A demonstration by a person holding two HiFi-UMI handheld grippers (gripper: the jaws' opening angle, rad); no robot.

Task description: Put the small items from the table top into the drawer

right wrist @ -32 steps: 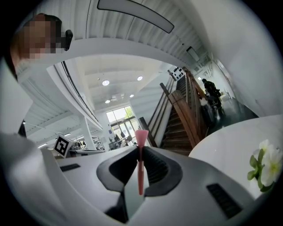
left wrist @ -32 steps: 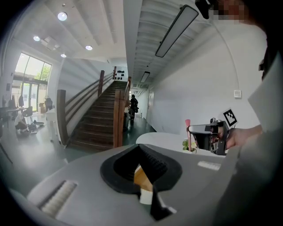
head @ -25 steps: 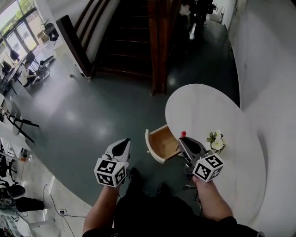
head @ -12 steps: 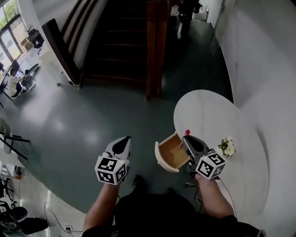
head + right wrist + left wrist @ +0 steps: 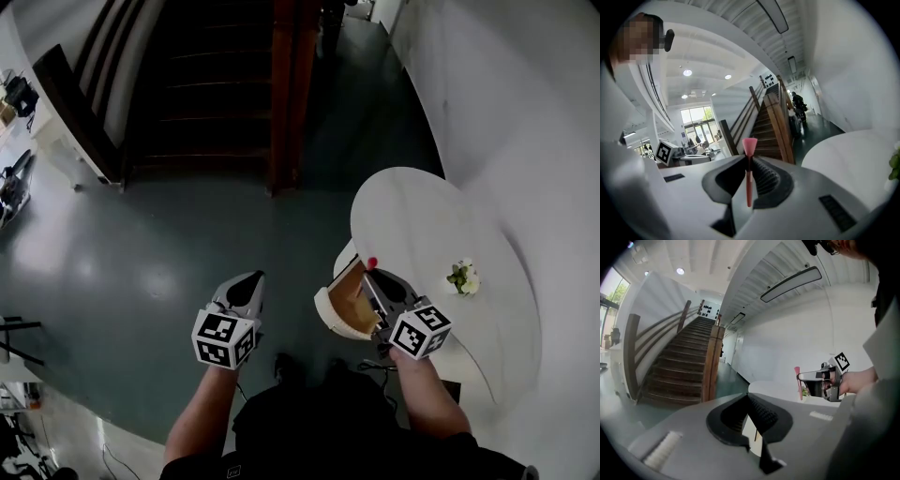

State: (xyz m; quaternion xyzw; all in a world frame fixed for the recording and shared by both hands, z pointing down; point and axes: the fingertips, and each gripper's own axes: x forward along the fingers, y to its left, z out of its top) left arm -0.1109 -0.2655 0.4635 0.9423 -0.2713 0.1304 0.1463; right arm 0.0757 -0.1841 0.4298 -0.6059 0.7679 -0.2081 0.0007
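Pads of the right gripper [image 5: 749, 161] are clenched on a thin pink stick [image 5: 749, 178], which is held upright between them, its flared head standing above the jaw tips. What kind of small item it is can hardly be told from this close, wide view; perhaps a little brush. In the head view the same stick [image 5: 372, 263] is seen as a red spot at the tip of the right gripper [image 5: 367, 275]. This gripper is held over the open drawer [image 5: 328, 314], whose wooden inside lies just below and to the left of its jaws. The drawer is pulled out from the white round table [image 5: 422, 216], which spreads ahead of and to the right of that gripper. A small bunch of flowers [image 5: 462, 277] is seen on the table top, to the right of the gripper and apart from it.

The left gripper [image 5: 251, 278] is held over the dark floor [image 5: 141, 244], well apart from the drawer and to the left of the right gripper. In the left gripper view its jaws [image 5: 749, 398] are pressed together and nothing is gripped between them. The stick [image 5: 798, 380] is visible to its right, and a wooden staircase [image 5: 689, 362] is seen ahead of it on the left.
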